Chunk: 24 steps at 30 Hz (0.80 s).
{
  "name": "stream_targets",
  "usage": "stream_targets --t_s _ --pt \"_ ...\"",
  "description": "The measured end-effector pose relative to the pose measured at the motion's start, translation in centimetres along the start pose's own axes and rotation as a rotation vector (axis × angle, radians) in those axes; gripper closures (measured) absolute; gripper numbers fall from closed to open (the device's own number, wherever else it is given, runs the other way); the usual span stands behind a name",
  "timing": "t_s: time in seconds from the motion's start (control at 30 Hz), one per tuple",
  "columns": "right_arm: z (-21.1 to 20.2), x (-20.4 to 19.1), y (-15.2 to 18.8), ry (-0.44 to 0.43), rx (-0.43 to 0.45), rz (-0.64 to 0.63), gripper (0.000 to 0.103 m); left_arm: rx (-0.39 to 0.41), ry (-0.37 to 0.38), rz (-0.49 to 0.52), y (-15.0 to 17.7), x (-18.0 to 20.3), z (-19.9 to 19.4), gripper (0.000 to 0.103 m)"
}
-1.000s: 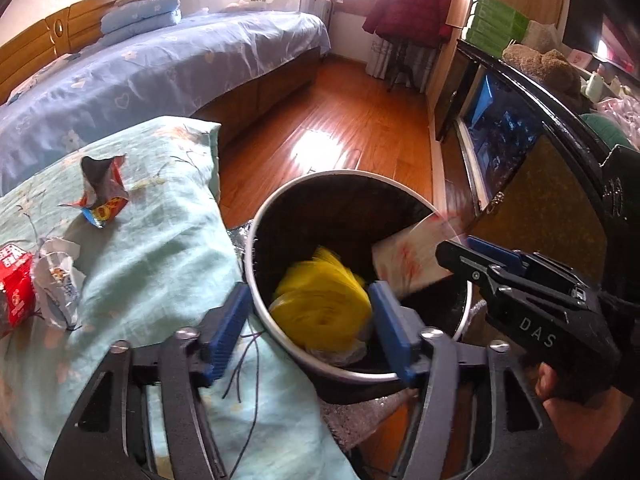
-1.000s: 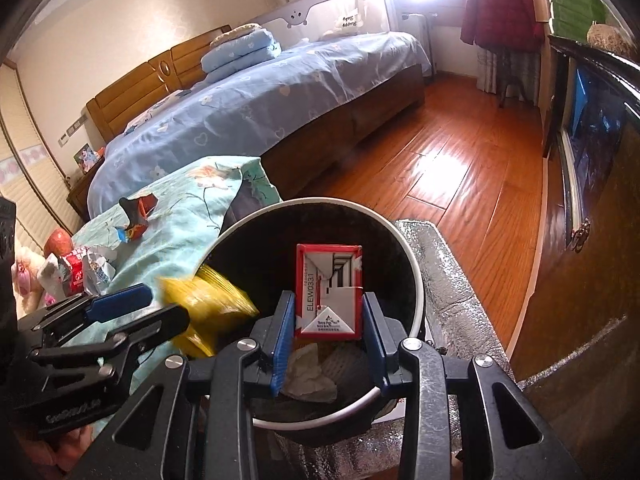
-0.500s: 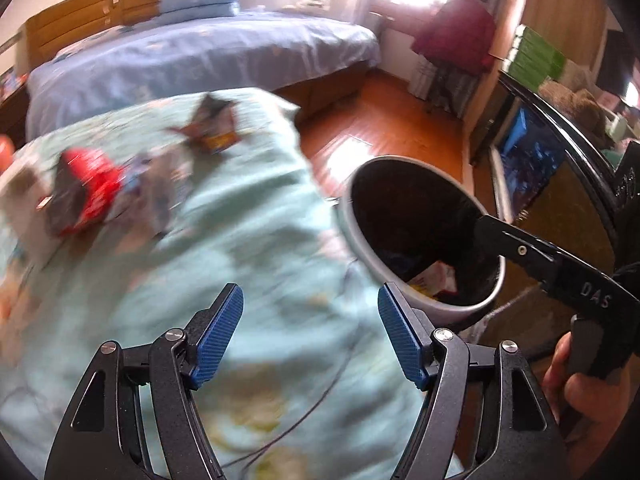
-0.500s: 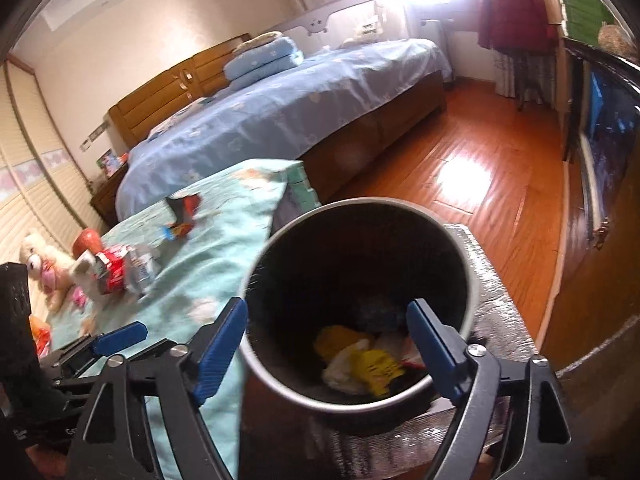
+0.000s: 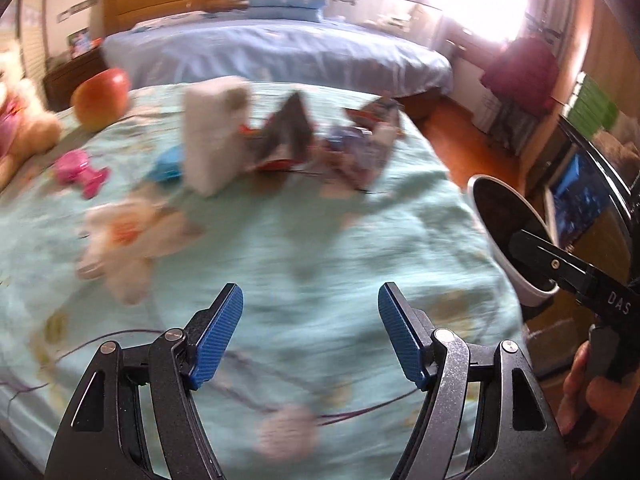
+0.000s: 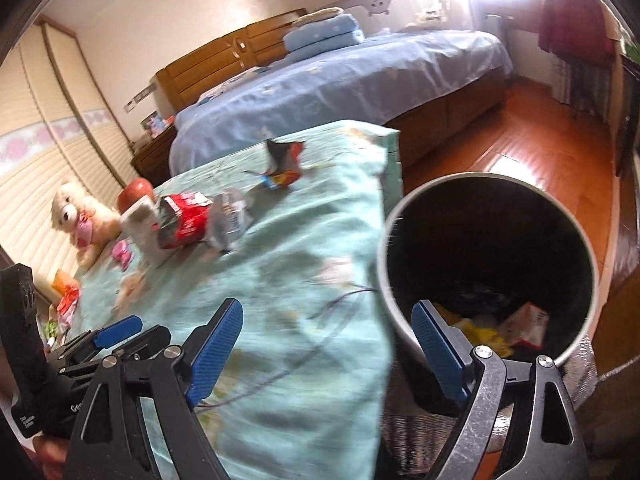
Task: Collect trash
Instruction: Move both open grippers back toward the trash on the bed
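Both the left gripper [image 5: 310,330] and the right gripper [image 6: 326,344] are spread wide and empty above the teal-covered surface [image 6: 304,292]. The remaining wrappers [image 6: 200,220] are clustered mid-surface, well apart from the bin [image 6: 384,280] at its edge. One crumpled piece is best singled out and pinched at a raised fold.

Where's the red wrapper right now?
In the right wrist view the red wrapper lies on the teal cover, upper left, between a white box and a crumpled clear wrapper, well left of the bin.
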State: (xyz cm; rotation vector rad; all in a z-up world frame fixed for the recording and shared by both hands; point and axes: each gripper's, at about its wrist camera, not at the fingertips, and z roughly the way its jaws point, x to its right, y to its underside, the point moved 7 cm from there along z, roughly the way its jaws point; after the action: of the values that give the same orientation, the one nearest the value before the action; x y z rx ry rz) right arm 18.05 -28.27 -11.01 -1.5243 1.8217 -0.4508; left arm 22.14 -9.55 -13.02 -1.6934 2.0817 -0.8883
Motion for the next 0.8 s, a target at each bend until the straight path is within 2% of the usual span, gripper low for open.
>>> stream_targets --t_s 0.37,0.8 --pt "2.8 -4.6 0.0 -0.023 -0.039 -0.063 0.015 0.009 -0.056 -0.049 0.3 -5.0 -0.4 0.031" --pt "5.6 -6.9 -1.5 -0.026 -0.061 -0.083 0.016 0.008 -0.099 -0.036 -2.8 -7.7 1.3 0.031"
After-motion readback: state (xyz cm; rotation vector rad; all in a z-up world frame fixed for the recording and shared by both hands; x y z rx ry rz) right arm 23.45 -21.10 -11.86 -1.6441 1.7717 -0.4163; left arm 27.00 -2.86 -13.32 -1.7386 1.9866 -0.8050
